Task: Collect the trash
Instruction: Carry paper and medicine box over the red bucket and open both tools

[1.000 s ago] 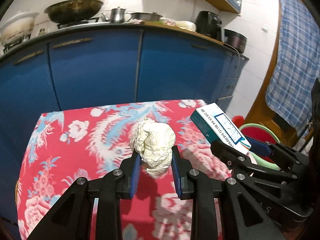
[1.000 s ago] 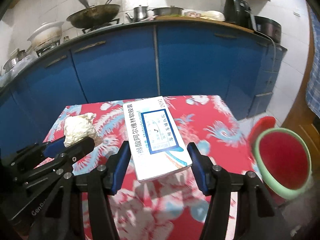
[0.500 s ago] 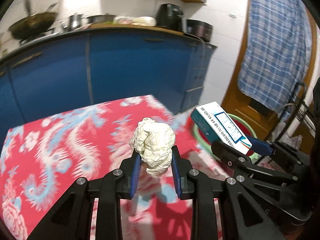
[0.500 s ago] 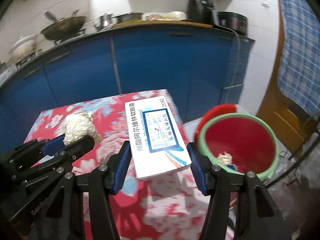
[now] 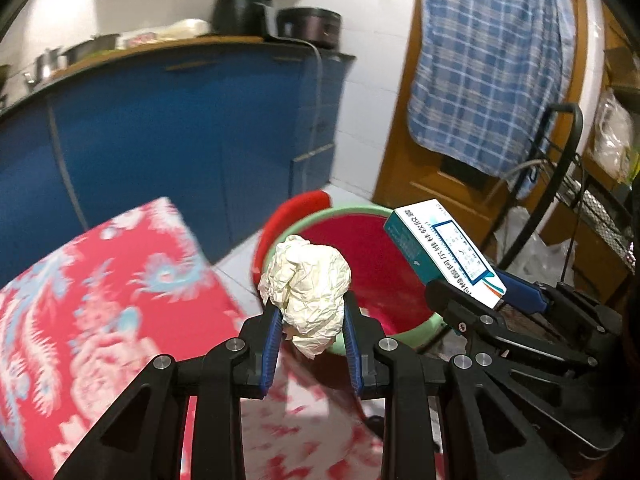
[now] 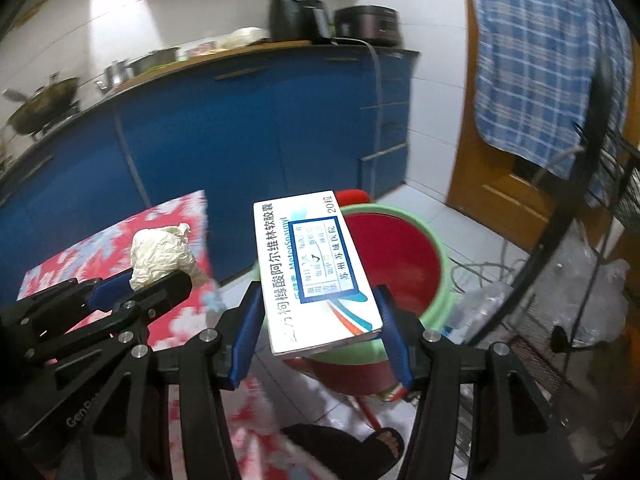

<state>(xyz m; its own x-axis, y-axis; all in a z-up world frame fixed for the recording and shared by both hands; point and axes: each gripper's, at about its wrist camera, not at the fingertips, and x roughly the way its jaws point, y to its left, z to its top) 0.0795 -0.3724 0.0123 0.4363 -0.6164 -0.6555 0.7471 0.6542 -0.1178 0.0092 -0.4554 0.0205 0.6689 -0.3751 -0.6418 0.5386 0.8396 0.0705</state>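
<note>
**Two pieces of trash held at the bin's rim**

Over the red bin (image 5: 360, 264) with its green rim, in the left wrist view, the left hand-held gripper (image 5: 312, 344) is clenched on a crumpled paper ball (image 5: 308, 288), its blue pads pressed into both flanks. The ball hangs in front of the bin's near edge, just past the corner of the desk (image 5: 100, 288) under its red flowered cloth. To the right, the right hand-held gripper (image 5: 476, 300) carries a medicine box (image 5: 444, 252) beside the bin's far side.

In the right wrist view, the right hand-held gripper (image 6: 316, 332) grasps the medicine box (image 6: 312, 268) by its long edges, flat face up, tilted over the near rim of the red bin (image 6: 400, 252). The left hand-held gripper (image 6: 136, 292) with the paper ball (image 6: 160, 256) sits to the left, seemingly over the desk (image 6: 80, 264) edge rather than the opening.

As I judge it, the risk is a release too soon: the ball looks short of the opening and could fall on the floor tiles or the cloth. The box is wide and held at its edges; if it tips on release it could strike the rim and slide off outside. The two hand-held grippers are near each other and could knock together.

The box face bears Chinese print, "20粒" at a corner, and a blue-framed label; part of it appears to read "阿尔维林软胶囊". "Gen" shows on the left hand-held gripper's body.
</note>
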